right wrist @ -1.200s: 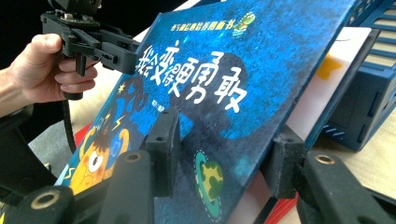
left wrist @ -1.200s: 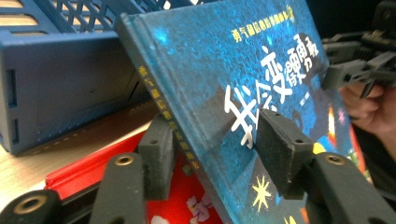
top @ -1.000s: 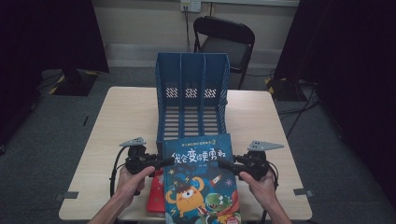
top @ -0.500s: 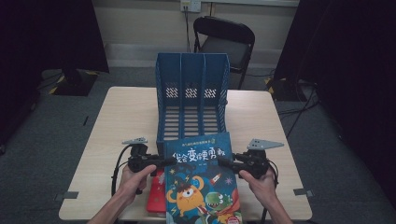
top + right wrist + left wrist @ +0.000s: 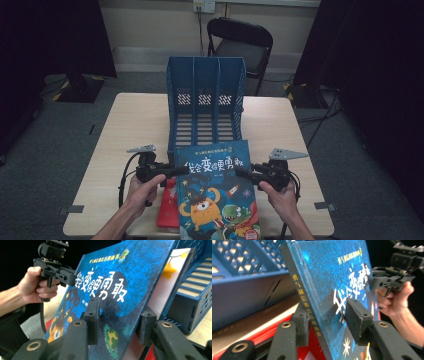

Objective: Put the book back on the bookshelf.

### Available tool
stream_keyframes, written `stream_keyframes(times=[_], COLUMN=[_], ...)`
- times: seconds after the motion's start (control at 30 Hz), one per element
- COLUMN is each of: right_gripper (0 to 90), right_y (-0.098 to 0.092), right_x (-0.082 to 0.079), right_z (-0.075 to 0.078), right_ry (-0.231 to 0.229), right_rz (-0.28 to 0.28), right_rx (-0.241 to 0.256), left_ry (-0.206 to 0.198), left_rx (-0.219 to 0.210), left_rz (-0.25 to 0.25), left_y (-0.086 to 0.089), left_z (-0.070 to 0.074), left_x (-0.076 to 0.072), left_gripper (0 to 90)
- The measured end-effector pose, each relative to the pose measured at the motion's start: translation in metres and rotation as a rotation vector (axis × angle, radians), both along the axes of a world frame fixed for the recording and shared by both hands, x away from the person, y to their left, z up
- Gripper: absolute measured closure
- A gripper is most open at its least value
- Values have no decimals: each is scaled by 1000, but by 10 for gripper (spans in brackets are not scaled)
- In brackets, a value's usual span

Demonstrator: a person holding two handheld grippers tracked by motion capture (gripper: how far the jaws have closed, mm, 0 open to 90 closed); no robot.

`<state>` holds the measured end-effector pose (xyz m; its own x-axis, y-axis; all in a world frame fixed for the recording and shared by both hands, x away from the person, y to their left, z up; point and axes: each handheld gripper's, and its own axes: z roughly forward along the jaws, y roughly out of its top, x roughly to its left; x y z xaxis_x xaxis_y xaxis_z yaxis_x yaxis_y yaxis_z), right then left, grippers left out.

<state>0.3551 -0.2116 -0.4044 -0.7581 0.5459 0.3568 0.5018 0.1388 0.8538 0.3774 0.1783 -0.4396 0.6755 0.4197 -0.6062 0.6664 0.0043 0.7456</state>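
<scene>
left gripper (image 5: pixel 181 170): clamped on the spine edge of the blue hardcover picture book (image 5: pixel 216 192) | right gripper (image 5: pixel 241 172): clamped on its opposite edge | book: tilted, lifted above the beige counter (image 5: pixel 130 130), its top edge at 6 o'clock of the blue plastic three-slot file rack (image 5: pixel 206 102) | red book (image 5: pixel 167 212): under it, on the counter

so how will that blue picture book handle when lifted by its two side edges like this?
The blue picture book looks like a hardcover: flat between the left gripper and right gripper, so probably stiff, no sag. Its glossy cover may slip on the pads. Large and thin, likely to tip if one side lets go.
</scene>
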Motion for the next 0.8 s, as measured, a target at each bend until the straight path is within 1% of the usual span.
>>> stream_keyframes(times=[0.03,0.1,0.2,0.33,0.4,0.43,0.53,0.6,0.8], right_gripper=[615,617,618,617,617,616,614,614,611], right_y=[-1,-2,-5,-7,-8,-8,-9,-10,-12], right_x=[0,0,0,0,0,1,2,2,-1], right_z=[1,4,7,11,13,14,17,18,24], right_ry=[-4,-8,-10,-16,-12,-10,-14,-14,-17], right_rz=[-2,-5,-6,-10,-10,-10,-10,-11,-17], right_rx=[1,4,13,19,22,26,26,30,44], left_ry=[-5,-1,-8,-4,6,4,-7,-12,-43], left_rx=[0,-26,-42,-73,-111,-117,-119,-129,-114], left_rz=[-6,-6,-10,-16,-24,-24,-28,-33,-34], left_y=[0,0,0,1,3,3,3,3,0], left_z=[2,5,10,16,16,17,22,26,40], left_x=[0,1,2,3,4,3,3,3,-1], left_gripper=[578,599,628,663,691,701,711,724,730])
